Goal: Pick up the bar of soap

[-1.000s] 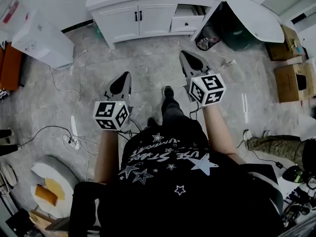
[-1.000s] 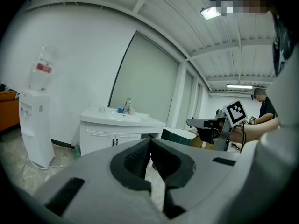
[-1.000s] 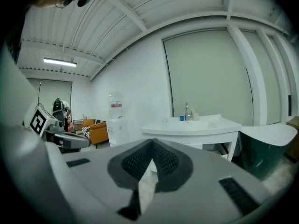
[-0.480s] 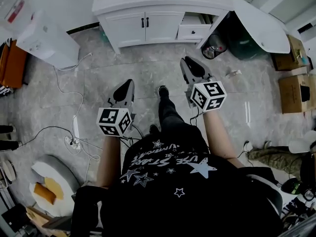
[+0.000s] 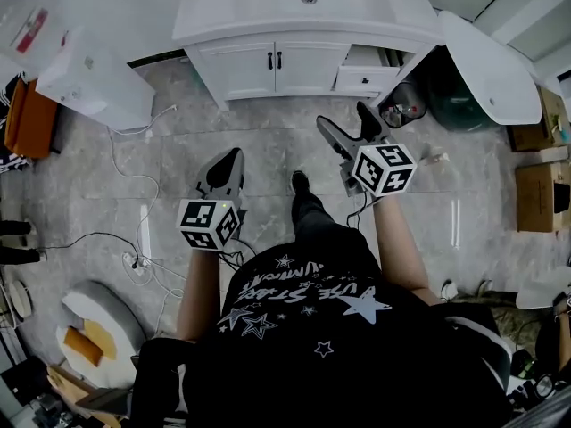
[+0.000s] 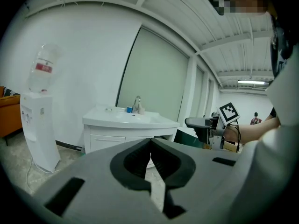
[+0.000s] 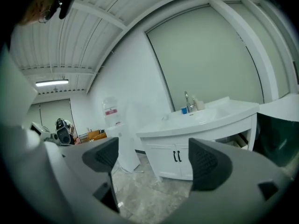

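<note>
I make out no bar of soap for certain; a small pale thing [image 7: 167,117] lies on the white vanity [image 5: 268,27] near its faucet [image 7: 187,100]. A blue thing [image 6: 129,109] stands by the faucet [image 6: 136,104]. My left gripper [image 5: 230,157] is held over the floor in front of the vanity, its jaws shut on nothing [image 6: 150,141]. My right gripper [image 5: 346,119] is closer to the vanity [image 7: 205,120]; its jaws are opening and stand wide apart [image 7: 152,160] with nothing between them.
A water dispenser [image 5: 94,83] stands left of the vanity. A drawer [image 5: 370,65] hangs open at the vanity's right, with a waste bin [image 5: 406,105] and a white curved panel [image 5: 491,61] beside it. Cables [image 5: 134,230] trail over the floor at left. Cardboard boxes [image 5: 540,194] sit at right.
The person has stepped toward the vanity, which now sits lower in the head view. The right gripper's jaws have gone from shut to wide apart. The left gripper stays shut.
</note>
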A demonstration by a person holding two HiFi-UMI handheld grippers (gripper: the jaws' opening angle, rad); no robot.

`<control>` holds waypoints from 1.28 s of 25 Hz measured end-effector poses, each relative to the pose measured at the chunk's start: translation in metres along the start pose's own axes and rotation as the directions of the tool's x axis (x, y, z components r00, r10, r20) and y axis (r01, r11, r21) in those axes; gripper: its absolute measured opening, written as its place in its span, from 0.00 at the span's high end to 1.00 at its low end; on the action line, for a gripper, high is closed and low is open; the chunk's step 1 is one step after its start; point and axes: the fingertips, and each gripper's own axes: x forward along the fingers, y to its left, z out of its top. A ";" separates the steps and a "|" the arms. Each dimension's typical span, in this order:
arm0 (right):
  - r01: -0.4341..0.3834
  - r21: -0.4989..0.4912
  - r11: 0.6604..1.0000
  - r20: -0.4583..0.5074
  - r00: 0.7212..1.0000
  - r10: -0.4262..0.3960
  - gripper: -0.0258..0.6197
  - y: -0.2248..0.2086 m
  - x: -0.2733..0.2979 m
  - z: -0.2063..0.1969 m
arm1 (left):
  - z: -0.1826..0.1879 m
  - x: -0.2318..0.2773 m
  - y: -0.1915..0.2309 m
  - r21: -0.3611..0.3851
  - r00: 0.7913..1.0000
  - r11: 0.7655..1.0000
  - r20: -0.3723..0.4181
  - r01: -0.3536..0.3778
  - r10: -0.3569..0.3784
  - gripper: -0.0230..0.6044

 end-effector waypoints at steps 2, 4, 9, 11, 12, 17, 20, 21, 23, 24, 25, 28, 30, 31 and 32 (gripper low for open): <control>-0.017 0.012 1.000 0.008 1.000 0.017 0.22 -0.013 0.019 0.010 | 0.011 0.018 0.008 0.006 1.000 1.000 0.001 -0.014 0.014 0.95; -0.029 0.017 0.999 0.004 1.000 0.029 0.19 -0.027 0.037 0.020 | 0.023 0.035 0.013 0.011 1.000 1.000 0.006 -0.024 0.024 0.95; -0.047 0.016 0.999 -0.016 0.999 0.048 0.18 -0.063 0.082 0.043 | 0.049 0.076 0.027 0.025 0.998 0.998 0.021 -0.054 0.054 0.95; -0.062 0.015 0.998 -0.017 0.998 0.062 0.18 -0.075 0.101 0.055 | 0.059 0.094 0.036 0.023 0.997 0.997 0.024 -0.079 0.079 0.95; -0.069 0.017 0.998 -0.018 0.997 0.069 0.18 -0.082 0.110 0.060 | 0.064 0.102 0.041 0.023 0.996 0.996 0.026 -0.090 0.090 0.95; -0.101 0.028 0.994 -0.034 0.994 0.102 0.18 -0.111 0.148 0.073 | 0.084 0.143 0.054 0.033 0.991 0.991 0.042 -0.127 0.126 0.95; -0.127 0.030 0.992 -0.046 0.991 0.128 0.18 -0.121 0.167 0.075 | 0.089 0.159 0.064 0.035 0.986 0.986 0.047 -0.161 0.159 0.95; -0.134 0.031 0.991 -0.052 0.989 0.135 0.18 -0.124 0.172 0.076 | 0.091 0.162 0.067 0.037 0.984 0.984 0.046 -0.175 0.173 0.95; -0.146 0.035 0.989 -0.069 0.986 0.148 0.18 -0.128 0.184 0.076 | 0.094 0.167 0.075 0.038 0.979 0.979 0.044 -0.199 0.197 0.95; -0.152 0.037 0.988 -0.078 0.985 0.155 0.18 -0.128 0.188 0.076 | 0.095 0.168 0.079 0.037 0.978 0.978 0.042 -0.207 0.206 0.95; -0.159 0.040 0.987 -0.085 0.983 0.162 0.18 -0.129 0.193 0.076 | 0.096 0.168 0.083 0.035 0.976 0.976 0.038 -0.215 0.213 0.95; -0.174 0.048 0.984 -0.101 0.979 0.178 0.18 -0.129 0.210 0.075 | 0.098 0.171 0.099 0.023 0.970 0.970 0.032 -0.242 0.242 0.95; -0.176 0.052 0.983 -0.108 0.977 0.181 0.18 -0.129 0.222 0.075 | 0.099 0.174 0.111 0.011 0.967 0.967 0.031 -0.253 0.253 0.95; -0.177 0.054 0.983 -0.112 0.977 0.182 0.18 -0.128 0.228 0.076 | 0.099 0.176 0.117 0.007 0.967 0.967 0.029 -0.255 0.255 0.95; -0.178 0.055 0.983 -0.116 0.976 0.183 0.18 -0.126 0.234 0.076 | 0.100 0.178 0.123 0.005 0.967 0.967 0.027 -0.255 0.255 0.95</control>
